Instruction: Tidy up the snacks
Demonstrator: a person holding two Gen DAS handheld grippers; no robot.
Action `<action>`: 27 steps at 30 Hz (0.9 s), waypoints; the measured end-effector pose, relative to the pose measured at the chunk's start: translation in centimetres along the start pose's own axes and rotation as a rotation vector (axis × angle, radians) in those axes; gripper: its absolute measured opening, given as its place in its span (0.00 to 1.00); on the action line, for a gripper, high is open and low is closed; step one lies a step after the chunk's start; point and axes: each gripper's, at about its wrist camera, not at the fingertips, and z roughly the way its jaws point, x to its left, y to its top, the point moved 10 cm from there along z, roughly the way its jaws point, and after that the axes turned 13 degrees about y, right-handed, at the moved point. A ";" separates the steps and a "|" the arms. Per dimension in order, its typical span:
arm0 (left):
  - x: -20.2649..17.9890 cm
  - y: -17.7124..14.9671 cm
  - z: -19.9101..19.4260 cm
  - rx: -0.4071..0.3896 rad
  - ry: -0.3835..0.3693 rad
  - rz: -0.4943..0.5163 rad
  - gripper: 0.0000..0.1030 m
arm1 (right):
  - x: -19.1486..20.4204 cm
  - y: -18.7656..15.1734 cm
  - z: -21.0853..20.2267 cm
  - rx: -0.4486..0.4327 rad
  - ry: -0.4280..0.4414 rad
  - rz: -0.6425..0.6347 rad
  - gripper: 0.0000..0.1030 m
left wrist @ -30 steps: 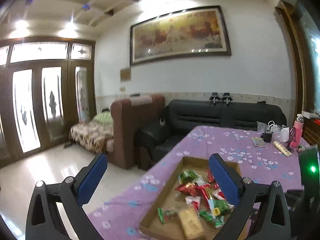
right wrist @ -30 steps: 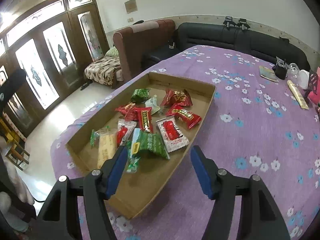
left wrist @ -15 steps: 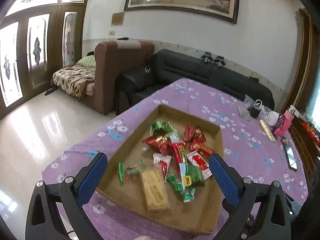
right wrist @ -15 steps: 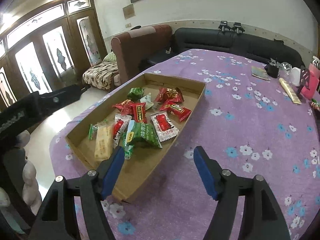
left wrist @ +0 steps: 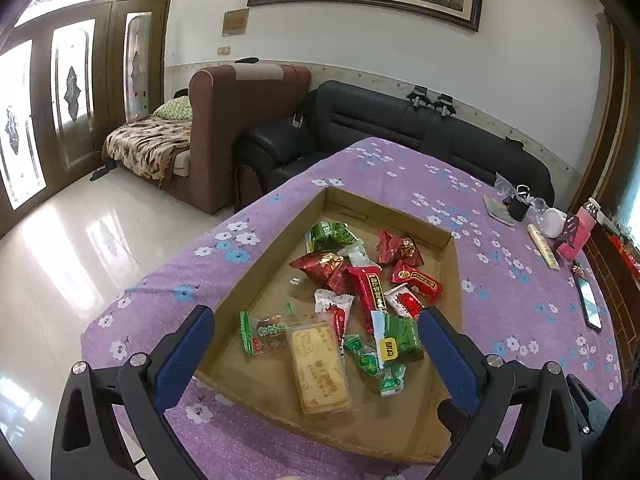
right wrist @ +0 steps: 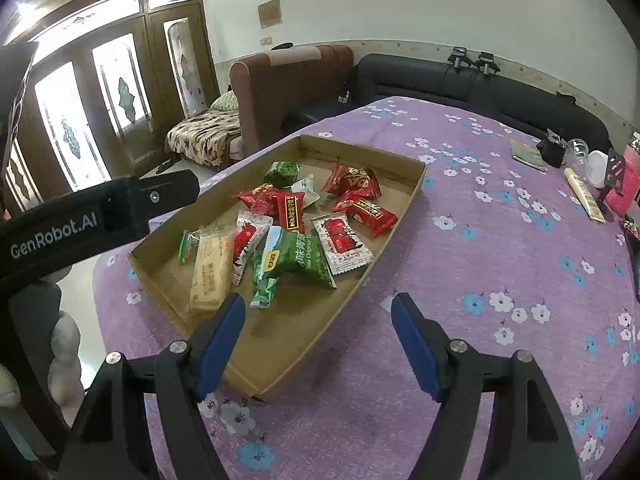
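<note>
Left gripper (left wrist: 314,344) jaws wide apart, empty, over near end of cardboard tray (left wrist: 450,240). Right gripper (right wrist: 318,320) likewise spread, empty, at tray's near right corner. Tray sits on purple floral tablecloth (right wrist: 480,264) and holds the snacks: clear-wrapped biscuit pack (left wrist: 320,368), green packet (right wrist: 298,258) reading "Original", red packets with Chinese print, unreadable. Left gripper's body reads "GenRobot.AI" in right wrist view

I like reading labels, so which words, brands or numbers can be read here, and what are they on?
"GenRobot.AI": on the left hand-held gripper.
"Original": partly legible on the green snack packet.
Chinese print on the red snack packets and biscuit pack: too blurred to read.
</note>
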 end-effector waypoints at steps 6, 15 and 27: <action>0.1 -0.4 0.7 0.023 -0.013 -0.009 0.99 | 0.3 -0.1 0.5 0.013 0.000 -0.007 0.73; 0.0 -0.5 1.0 0.035 -0.024 -0.014 0.99 | 0.6 -0.2 0.9 0.022 0.001 -0.012 0.73; -0.3 0.1 0.8 0.002 -0.050 -0.015 0.99 | 0.6 -0.4 0.9 0.020 0.003 -0.012 0.73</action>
